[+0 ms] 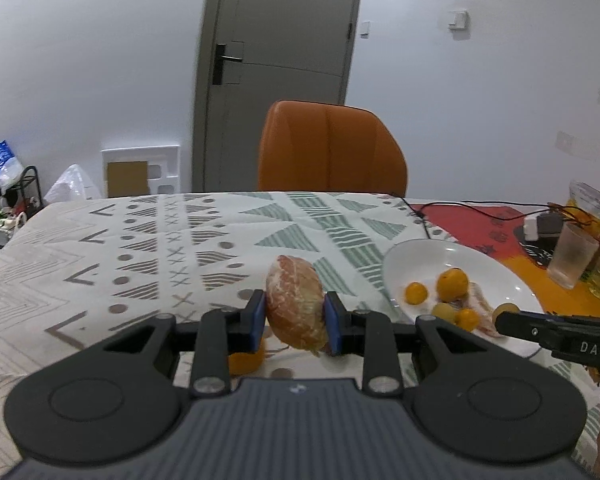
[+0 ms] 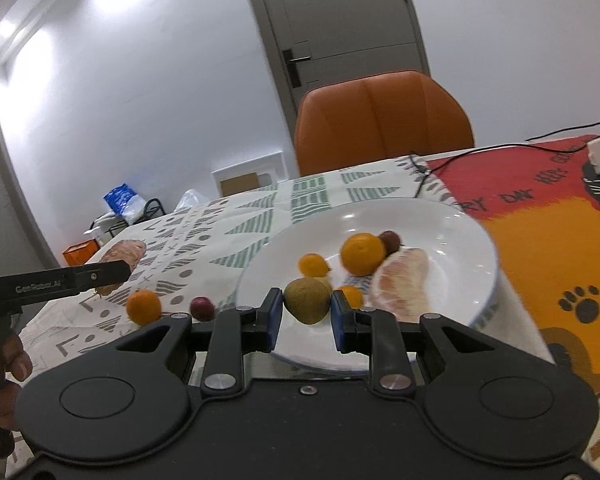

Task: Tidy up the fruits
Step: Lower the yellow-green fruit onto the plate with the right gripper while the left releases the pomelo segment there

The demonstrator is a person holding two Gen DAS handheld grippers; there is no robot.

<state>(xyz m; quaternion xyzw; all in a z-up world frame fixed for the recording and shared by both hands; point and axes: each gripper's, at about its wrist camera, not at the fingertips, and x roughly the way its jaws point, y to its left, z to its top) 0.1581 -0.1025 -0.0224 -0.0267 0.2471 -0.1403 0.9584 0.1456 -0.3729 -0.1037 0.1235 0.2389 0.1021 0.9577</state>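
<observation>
Left gripper (image 1: pixel 295 322) pinching a peeled pomelo segment (image 1: pixel 296 304) between its blue pads (image 1: pixel 257 322), segment lifted clear of the patterned tabletop (image 1: pixel 100 264). Same segment visible from the right wrist view, far left, partly behind the left gripper's black finger. Below and left of it on the cloth, a small orange (image 2: pixel 143 306), with a dark red round fruit (image 2: pixel 202 308) just beside it, both outside the plate.

Right gripper (image 2: pixel 306 316) clamped on a green-brown kiwi-like fruit (image 2: pixel 307 300), pads touching both sides, held over the near rim of the white plate (image 2: pixel 472 240). Whether the fruit touches the plate, impossible to tell.

On the plate: a large orange (image 2: pixel 362 254) near the middle, a small orange (image 2: pixel 313 265) to its left, another small orange (image 2: pixel 351 296) close behind the right pad, a dark reddish fruit (image 2: pixel 391 241) touching the large orange at the far side, and a second peeled pomelo segment (image 2: pixel 400 286) lying at the right, against the large orange.

Plate resting on the tabletop where the patterned cloth meets a red and orange mat (image 2: pixel 540 240) with paw prints. Orange chair (image 1: pixel 332 148) behind the tabletop, grey door (image 1: pixel 280 40) beyond it. A frosted glass (image 1: pixel 571 256) and black cables (image 1: pixel 480 210) at the far right. Fingers of a person's hand (image 2: pixel 4 364) at the left edge of the right wrist view.
</observation>
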